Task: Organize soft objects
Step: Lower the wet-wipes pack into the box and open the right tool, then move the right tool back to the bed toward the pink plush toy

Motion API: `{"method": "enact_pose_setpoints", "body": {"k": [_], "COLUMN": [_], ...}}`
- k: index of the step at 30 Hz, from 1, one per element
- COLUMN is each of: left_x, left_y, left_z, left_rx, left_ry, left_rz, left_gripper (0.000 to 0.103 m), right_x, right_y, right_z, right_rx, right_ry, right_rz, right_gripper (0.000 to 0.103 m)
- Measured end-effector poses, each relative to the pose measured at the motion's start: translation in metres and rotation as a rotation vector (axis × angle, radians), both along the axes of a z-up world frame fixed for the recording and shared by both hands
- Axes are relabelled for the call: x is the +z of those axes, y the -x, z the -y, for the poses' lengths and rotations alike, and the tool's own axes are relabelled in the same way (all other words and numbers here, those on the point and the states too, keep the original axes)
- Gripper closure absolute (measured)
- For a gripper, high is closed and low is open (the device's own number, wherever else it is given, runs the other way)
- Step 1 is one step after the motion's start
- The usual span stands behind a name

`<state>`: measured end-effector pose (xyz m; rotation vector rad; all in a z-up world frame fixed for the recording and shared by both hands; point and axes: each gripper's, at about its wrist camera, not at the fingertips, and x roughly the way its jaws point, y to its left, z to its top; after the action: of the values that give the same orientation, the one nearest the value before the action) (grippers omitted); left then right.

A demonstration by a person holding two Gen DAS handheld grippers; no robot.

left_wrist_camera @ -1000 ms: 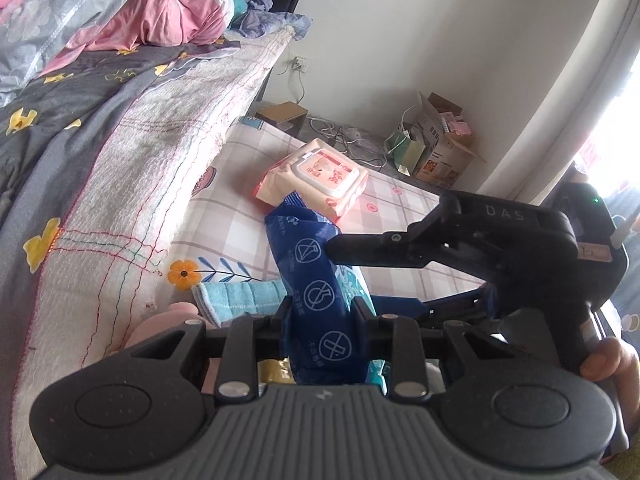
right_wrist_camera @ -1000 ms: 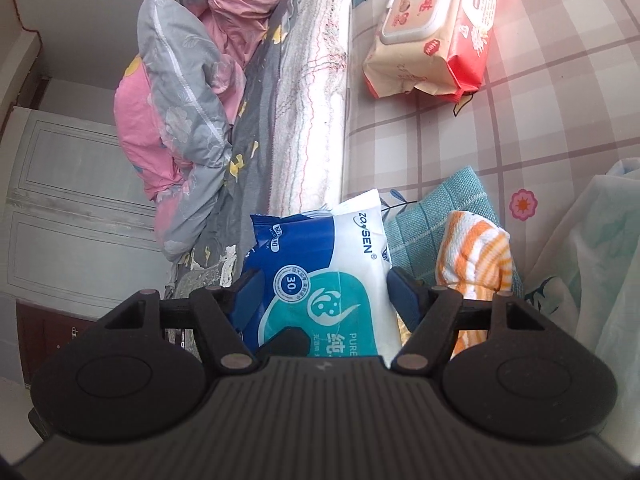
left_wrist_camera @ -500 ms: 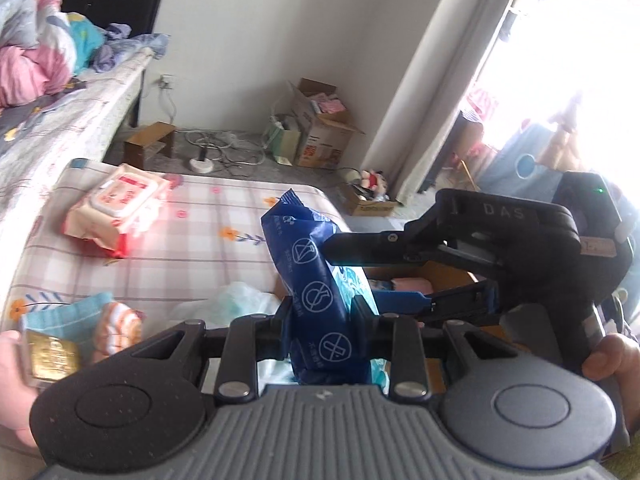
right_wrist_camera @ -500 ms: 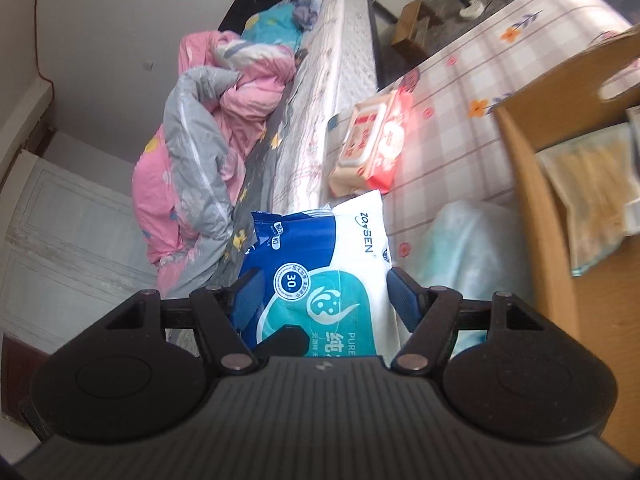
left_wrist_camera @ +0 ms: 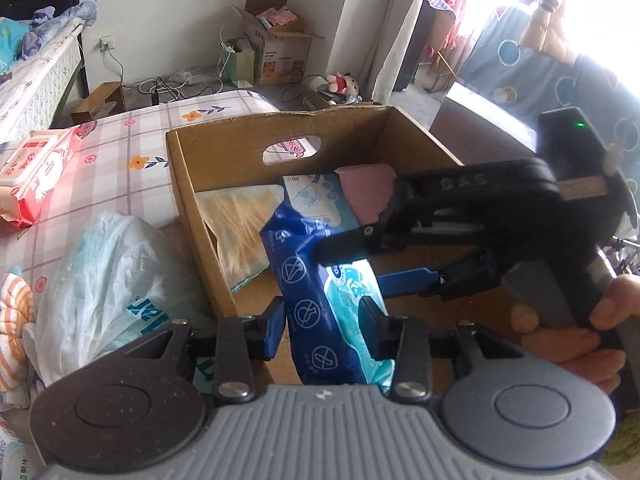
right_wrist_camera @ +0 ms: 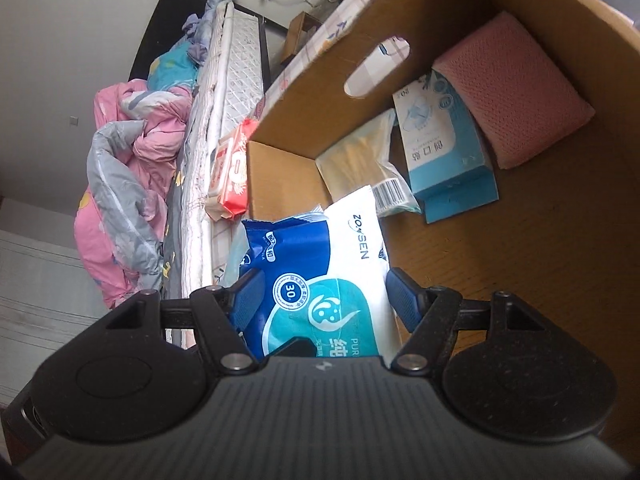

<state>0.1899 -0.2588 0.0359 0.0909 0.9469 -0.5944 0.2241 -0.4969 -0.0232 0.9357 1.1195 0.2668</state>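
A blue, white and teal wipes pack (left_wrist_camera: 320,304) (right_wrist_camera: 320,280) hangs over the open cardboard box (left_wrist_camera: 192,184) (right_wrist_camera: 320,92). My right gripper (right_wrist_camera: 324,296) is shut on it across its width; in the left wrist view the right gripper (left_wrist_camera: 352,266) reaches in from the right. My left gripper (left_wrist_camera: 322,320) straddles the pack's lower end with its jaws opening, and the pads no longer pinch the pack. Inside the box lie a pink cloth (left_wrist_camera: 368,192) (right_wrist_camera: 512,88), a light blue carton (left_wrist_camera: 316,200) (right_wrist_camera: 444,140) and a clear bag of yellowish stuff (left_wrist_camera: 236,224) (right_wrist_camera: 360,152).
Left of the box, on a checked mat (left_wrist_camera: 120,148), lie a white plastic bag (left_wrist_camera: 116,276), a pink-red wipes pack (left_wrist_camera: 36,168) (right_wrist_camera: 230,172) and an orange striped cloth (left_wrist_camera: 14,312). A bed with a pink and grey quilt (right_wrist_camera: 120,168) stands beyond. A hand (left_wrist_camera: 568,340) holds the right gripper.
Both grippers have carried the pack from over the checked mat beside the bed to over the cardboard box. The left jaws have widened off the pack; the right grip is unchanged.
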Motion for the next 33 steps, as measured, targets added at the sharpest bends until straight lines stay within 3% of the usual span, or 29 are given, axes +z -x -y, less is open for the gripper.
{"method": "enact_pose_setpoints", "body": {"k": [4, 9, 15, 17, 24, 33], "left_x": [0.01, 0.023, 0.033, 0.033, 0.022, 0.014], "left_y": [0.006, 0.011, 0.025, 0.03, 0.048, 0.077], "left_z": [-0.013, -0.035, -0.071, -0.084, -0.136, -0.202], "left_rx": [-0.019, -0.003, 0.036, 0.066, 0.173, 0.255], "left_ry": [0.003, 0.027, 0.047, 0.035, 0.02, -0.02], "left_rz": [0.053, 0.071, 0.106, 0.121, 0.149, 0.179], "left_gripper": [0.055, 0.055, 0.052, 0.05, 0.04, 0.026], "right_x": [-0.036, -0.048, -0.047, -0.047, -0.046, -0.01], "right_y": [-0.007, -0.007, -0.008, -0.012, -0.014, 0.013], "right_z": [-0.005, -0.011, -0.025, -0.026, -0.033, -0.016], "right_rx": [0.023, 0.036, 0.057, 0.042, -0.022, -0.1], "right_ry": [0.024, 0.045, 0.105, 0.109, 0.165, 0.207], "right_rz": [-0.082, -0.102, -0.098, -0.09, -0.084, -0.007], "right_gripper": [0.038, 0.039, 0.04, 0.047, 0.053, 0.05]}}
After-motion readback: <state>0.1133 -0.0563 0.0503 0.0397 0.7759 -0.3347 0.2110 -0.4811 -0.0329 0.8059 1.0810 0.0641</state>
